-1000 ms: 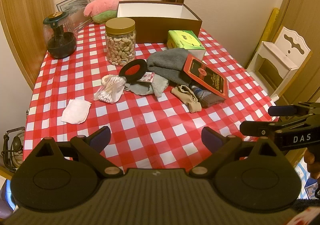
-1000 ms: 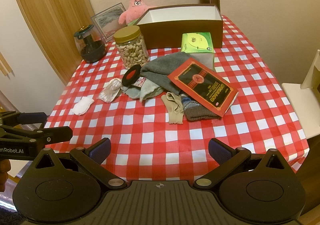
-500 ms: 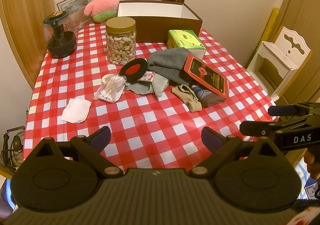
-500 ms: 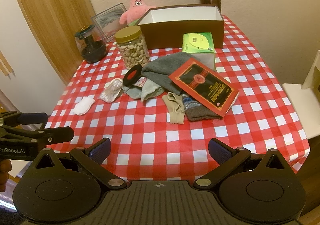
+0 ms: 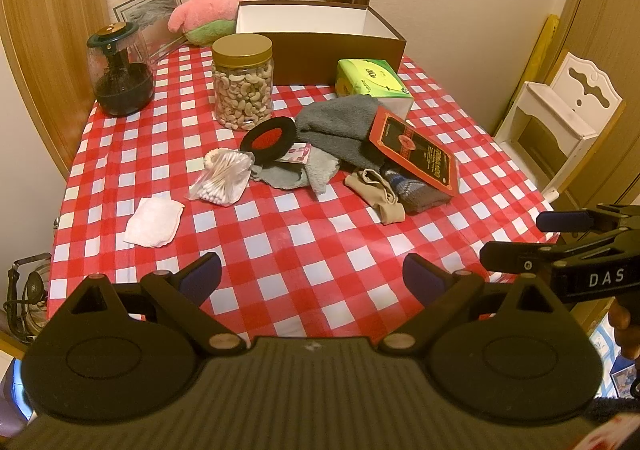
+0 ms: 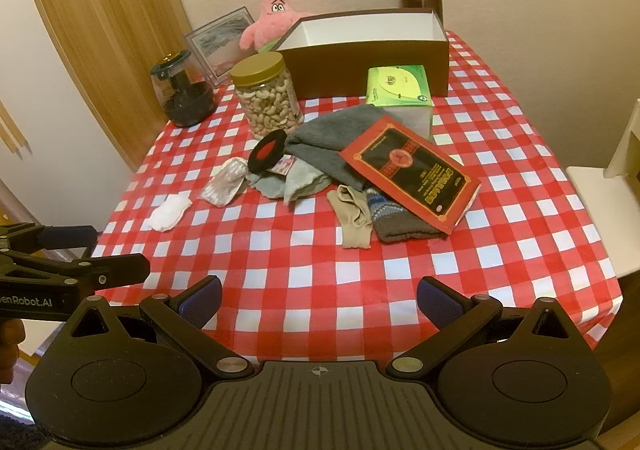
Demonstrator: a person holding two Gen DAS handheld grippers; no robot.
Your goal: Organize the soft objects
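Done: nothing yet; the brown box [image 6: 360,50] at the top middle looks empty.
Left to do: grey towel [image 6: 332,138], tan sock [image 6: 354,218] and knit sock [image 6: 400,222] lie mid-frame.
Claws: left claw [image 5: 312,278] and right claw [image 6: 320,300] are wide open, holding nothing.
Counter: red-and-white checked cloth [image 6: 320,270].
Room: wooden door at the left.

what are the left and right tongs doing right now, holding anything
Left tongs: open, holding nothing, above the near edge of the table.
Right tongs: open, holding nothing, also at the near edge.
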